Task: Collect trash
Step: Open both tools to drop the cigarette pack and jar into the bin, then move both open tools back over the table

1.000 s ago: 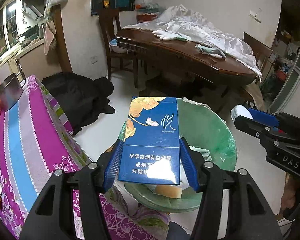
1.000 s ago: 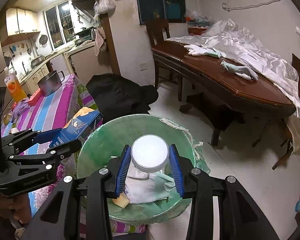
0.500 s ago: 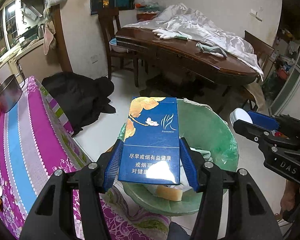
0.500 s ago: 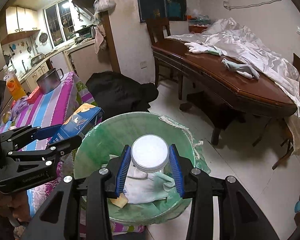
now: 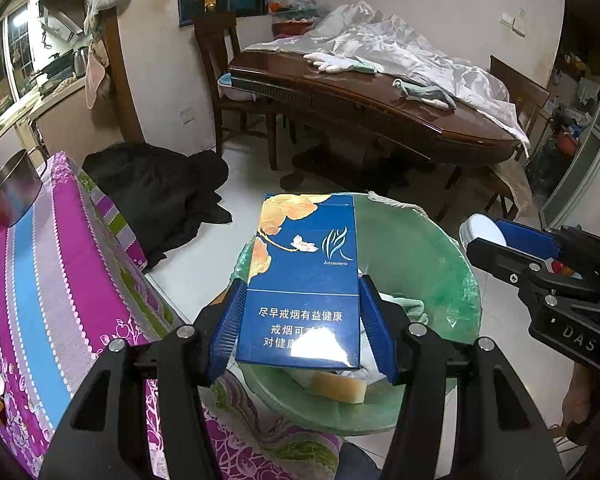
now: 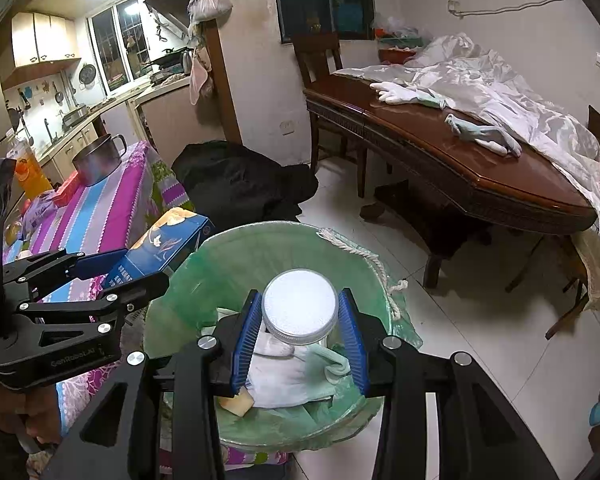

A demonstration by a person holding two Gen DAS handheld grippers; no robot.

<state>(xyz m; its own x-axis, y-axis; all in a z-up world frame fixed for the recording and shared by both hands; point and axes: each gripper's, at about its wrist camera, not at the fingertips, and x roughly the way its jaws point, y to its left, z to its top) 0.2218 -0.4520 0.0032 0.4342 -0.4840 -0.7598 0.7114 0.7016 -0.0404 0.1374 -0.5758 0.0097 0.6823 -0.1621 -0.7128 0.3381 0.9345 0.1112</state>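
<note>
My left gripper (image 5: 302,320) is shut on a blue cigarette carton (image 5: 304,276) and holds it over the near rim of a green-lined trash bin (image 5: 428,248). My right gripper (image 6: 300,332) is shut on a white-lidded jar (image 6: 300,304) above the bin (image 6: 260,248). White gloves (image 6: 292,380) and a yellowish block (image 6: 236,400) lie in the bin. The right gripper with the jar also shows in the left wrist view (image 5: 500,240). The left gripper with the carton shows in the right wrist view (image 6: 112,272).
A table with a striped pink cloth (image 5: 40,280) stands left of the bin, with a metal pot (image 5: 14,188) on it. A black bag (image 5: 160,196) lies on the floor. A brown dining table (image 5: 380,108) with cloth and gloves stands behind, with chairs.
Both grippers keep their hold. The left view has shifted slightly, so the bin and the right gripper sit a little lower and nearer the carton.
</note>
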